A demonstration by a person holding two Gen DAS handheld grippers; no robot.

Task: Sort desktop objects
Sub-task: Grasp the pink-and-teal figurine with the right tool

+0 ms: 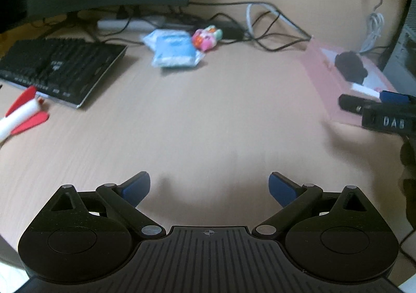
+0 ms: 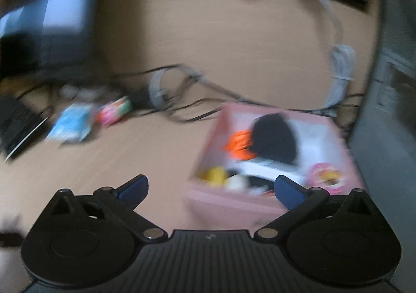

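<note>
We've got both the left gripper (image 1: 210, 187) and right gripper (image 2: 211, 190) spread wide, holding nothing. The pink box (image 2: 234, 204) sits right under our right fingertips, so a fast swing could clip its wall and shove it.

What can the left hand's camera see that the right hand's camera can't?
Only the left wrist view shows the red and white toy rocket and the other gripper, the right gripper, reaching in. Only the right wrist view shows the orange item and yellow item inside the pink box. Both show the keyboard, blue packet, colourful toy, cables and box.
</note>
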